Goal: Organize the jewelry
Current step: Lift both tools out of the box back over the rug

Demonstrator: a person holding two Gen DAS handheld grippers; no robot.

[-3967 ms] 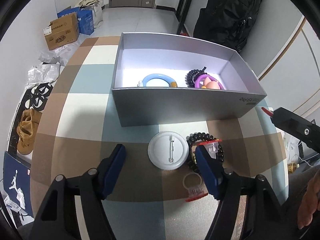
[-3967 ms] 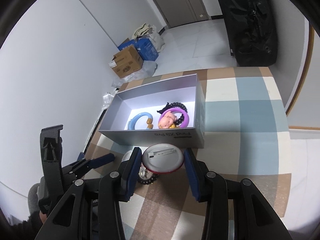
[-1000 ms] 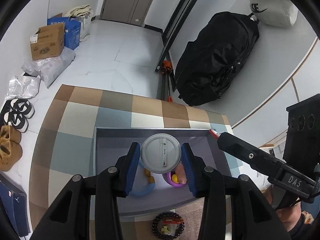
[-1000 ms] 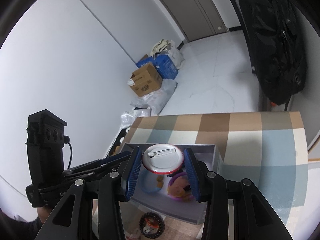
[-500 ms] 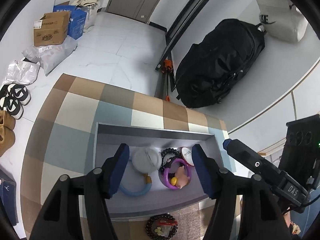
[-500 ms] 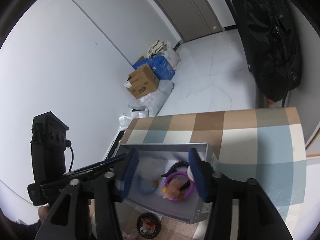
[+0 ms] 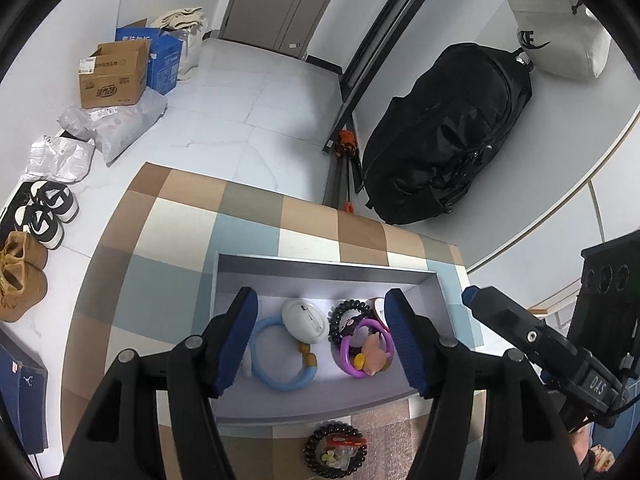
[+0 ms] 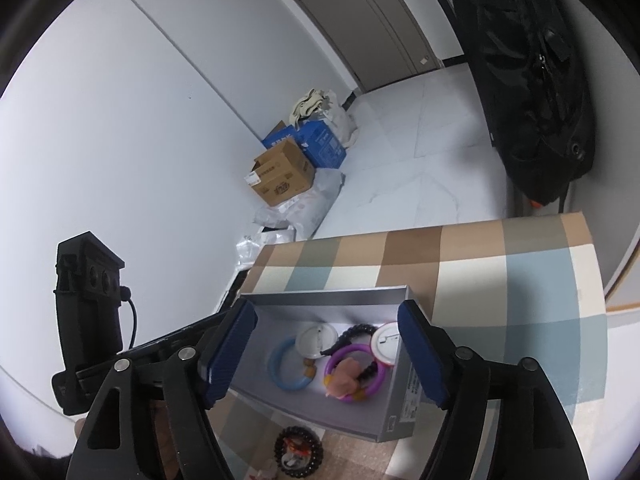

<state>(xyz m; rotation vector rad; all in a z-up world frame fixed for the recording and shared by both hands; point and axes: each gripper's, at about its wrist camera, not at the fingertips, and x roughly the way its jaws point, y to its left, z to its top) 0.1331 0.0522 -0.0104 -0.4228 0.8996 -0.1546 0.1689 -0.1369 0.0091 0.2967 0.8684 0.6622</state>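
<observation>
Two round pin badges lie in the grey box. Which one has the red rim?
The red-rimmed badge sits nearest the box's right end in the right wrist view, beside the purple ring. The other badge, by the blue ring, is plain white.

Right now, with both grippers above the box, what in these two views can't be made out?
- Red-rimmed badge: left wrist view, mostly behind a blue finger; plain in right wrist view.
- Small items inside the black bead bracelet: too small in both views.
- Box label: right wrist view, print too small.
- Person's hand: right wrist view, behind the gripper's frame.
</observation>
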